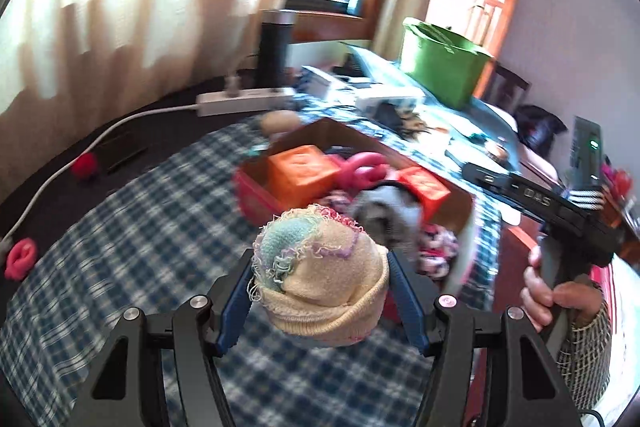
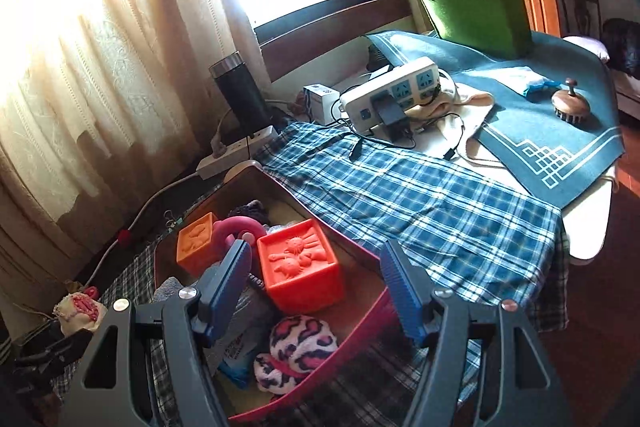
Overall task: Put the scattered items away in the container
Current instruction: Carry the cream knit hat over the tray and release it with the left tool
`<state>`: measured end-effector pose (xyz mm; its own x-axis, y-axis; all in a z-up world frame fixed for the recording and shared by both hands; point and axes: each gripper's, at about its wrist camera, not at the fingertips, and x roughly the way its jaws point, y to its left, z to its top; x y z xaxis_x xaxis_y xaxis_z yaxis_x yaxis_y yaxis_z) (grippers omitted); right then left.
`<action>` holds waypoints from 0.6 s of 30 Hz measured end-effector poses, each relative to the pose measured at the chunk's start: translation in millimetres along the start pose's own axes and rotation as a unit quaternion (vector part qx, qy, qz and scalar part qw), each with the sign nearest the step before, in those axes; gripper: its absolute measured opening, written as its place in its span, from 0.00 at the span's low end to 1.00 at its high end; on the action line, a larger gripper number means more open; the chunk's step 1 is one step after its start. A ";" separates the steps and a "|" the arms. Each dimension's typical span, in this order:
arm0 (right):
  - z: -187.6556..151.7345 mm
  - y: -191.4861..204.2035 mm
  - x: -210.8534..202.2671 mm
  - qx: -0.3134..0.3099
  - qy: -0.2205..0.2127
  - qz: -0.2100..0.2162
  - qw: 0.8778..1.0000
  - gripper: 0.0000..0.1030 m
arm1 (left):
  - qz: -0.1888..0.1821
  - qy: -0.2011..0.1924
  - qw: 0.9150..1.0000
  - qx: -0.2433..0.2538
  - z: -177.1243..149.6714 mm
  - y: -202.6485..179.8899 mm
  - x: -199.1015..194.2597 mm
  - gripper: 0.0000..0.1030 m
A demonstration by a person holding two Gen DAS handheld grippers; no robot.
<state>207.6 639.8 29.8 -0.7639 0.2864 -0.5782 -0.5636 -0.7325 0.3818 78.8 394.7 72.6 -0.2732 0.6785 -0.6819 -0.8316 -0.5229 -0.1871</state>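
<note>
**Sock ball in transit to box**

Above the plaid cloth (image 1: 120,247), left gripper (image 1: 320,283) fingers clamped on rolled sock ball (image 1: 324,279), short of the red box (image 2: 340,355). Soft, light, squashes; grip across the middle. Right gripper (image 2: 316,291) fingers apart, empty, over box. Lettering on its body reads "DAS", partly.

1. Rolled sock (image 1: 324,267) between the fingers of the left gripper (image 1: 320,291), above the checked cloth (image 1: 120,251), just before the box (image 1: 256,195).
2. In the box (image 2: 344,239): two embossed cubes (image 2: 304,267) (image 2: 198,241) with a ring toy (image 2: 236,227) between them, a spotted sock ball (image 2: 296,351) nearer the right gripper (image 2: 316,291).
3. Right gripper above the box, fingers apart.
4. Behind the box: tumbler (image 2: 242,91) and power strip (image 2: 394,91).
5. Far right on the mat (image 2: 560,147): felt bag (image 2: 480,7).
</note>
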 end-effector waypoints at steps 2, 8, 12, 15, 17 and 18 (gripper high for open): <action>-1.0 -5.9 -0.5 0.004 0.000 0.000 1.000 0.69 | -0.014 0.001 1.000 0.016 1.2 -14.2 5.6 0.63; -2.7 -23.1 -1.1 0.025 0.000 0.002 1.000 0.69 | -0.047 -0.003 0.997 0.067 12.8 -56.6 22.1 0.63; -2.7 -30.6 -4.4 0.037 -0.006 0.004 0.999 0.69 | -0.065 0.008 0.995 0.078 21.3 -72.3 41.9 0.63; -3.8 -32.6 -5.7 0.040 -0.009 0.001 0.999 0.69 | -0.068 0.019 0.994 0.084 24.5 -79.2 58.4 0.63; -4.5 -32.8 -4.9 0.039 -0.008 0.000 0.999 0.69 | -0.060 0.029 0.994 0.086 25.1 -81.4 69.7 0.65; -4.8 -32.3 -4.6 0.037 -0.008 0.000 0.999 0.69 | -0.057 0.035 0.994 0.085 24.7 -80.5 73.8 0.67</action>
<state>230.8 659.1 16.7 -0.7682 0.2976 -0.5668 -0.5856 -0.6845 0.4342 113.7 499.6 54.7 -0.1430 0.6879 -0.7115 -0.9265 -0.3460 -0.1482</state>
